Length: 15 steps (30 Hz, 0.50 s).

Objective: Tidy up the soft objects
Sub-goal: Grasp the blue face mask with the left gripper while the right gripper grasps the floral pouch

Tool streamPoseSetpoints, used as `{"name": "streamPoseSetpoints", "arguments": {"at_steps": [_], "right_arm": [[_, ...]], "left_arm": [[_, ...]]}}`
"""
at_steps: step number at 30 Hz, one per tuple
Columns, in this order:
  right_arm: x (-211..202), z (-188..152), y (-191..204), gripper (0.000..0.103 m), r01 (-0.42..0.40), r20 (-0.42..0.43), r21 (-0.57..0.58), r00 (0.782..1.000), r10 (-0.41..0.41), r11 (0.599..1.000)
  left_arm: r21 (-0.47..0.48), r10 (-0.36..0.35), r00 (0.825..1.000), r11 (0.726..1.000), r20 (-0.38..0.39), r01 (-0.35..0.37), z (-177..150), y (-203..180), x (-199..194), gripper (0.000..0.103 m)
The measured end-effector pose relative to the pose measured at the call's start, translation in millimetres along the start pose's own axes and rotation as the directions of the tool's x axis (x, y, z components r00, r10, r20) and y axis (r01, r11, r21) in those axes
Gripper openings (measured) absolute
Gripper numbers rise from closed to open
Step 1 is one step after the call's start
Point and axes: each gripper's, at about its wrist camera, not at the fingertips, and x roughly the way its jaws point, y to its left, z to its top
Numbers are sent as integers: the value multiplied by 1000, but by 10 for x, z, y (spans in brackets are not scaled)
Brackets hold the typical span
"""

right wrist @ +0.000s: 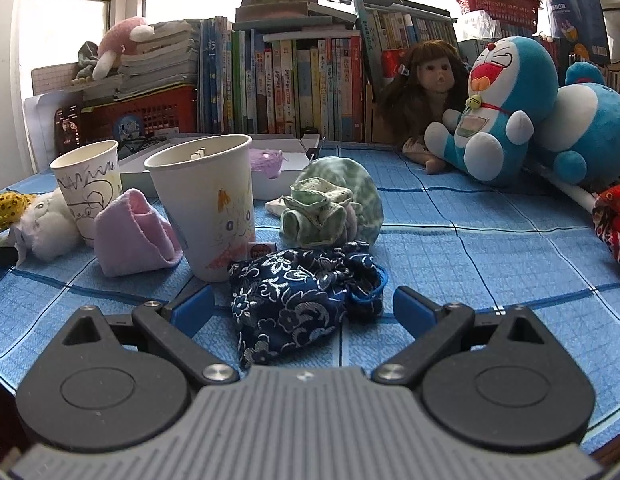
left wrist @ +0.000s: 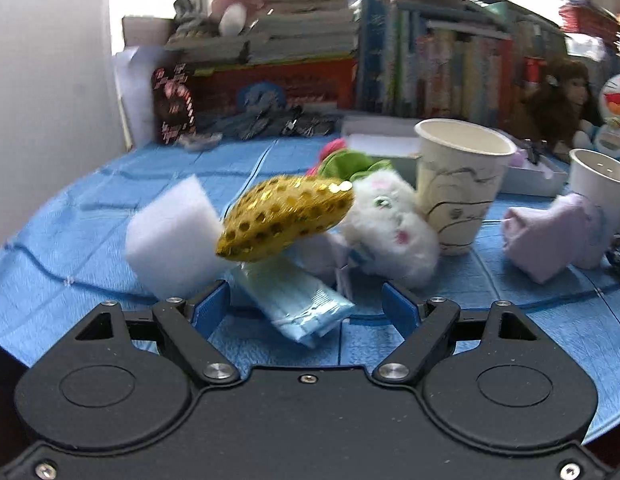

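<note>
My left view is smeared, so the white foam block (left wrist: 172,240) and gold sequinned pouch (left wrist: 286,218) read softly; I think the pouch leans on the block. A white plush (left wrist: 393,228) hides part of something pale under it. I count two paper cups (right wrist: 208,204), one pink cloth (right wrist: 136,232), one green checked pouch (right wrist: 333,204). My left claw (left wrist: 308,306) stands wide, gripping nothing; a blue wrapped packet (left wrist: 300,306) lies between its fingers. My right claw (right wrist: 302,310) is equally spread and empty, the navy floral pouch (right wrist: 298,302) lying between its tips on the blue cloth (right wrist: 489,240).
</note>
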Motion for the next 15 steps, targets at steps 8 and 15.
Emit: {"name": "streamPoseSetpoints", "arguments": {"at_steps": [8, 15], "right_arm": [[45, 13, 12, 100, -1, -8, -5, 1000, 1, 1000], [86, -3, 64, 94, 0, -23, -32, 1000, -1, 999]], "left_arm": [[-45, -9, 1000, 999, -24, 7, -6, 52, 116, 52], [-20, -39, 999, 999, -20, 39, -52, 25, 14, 49]]}}
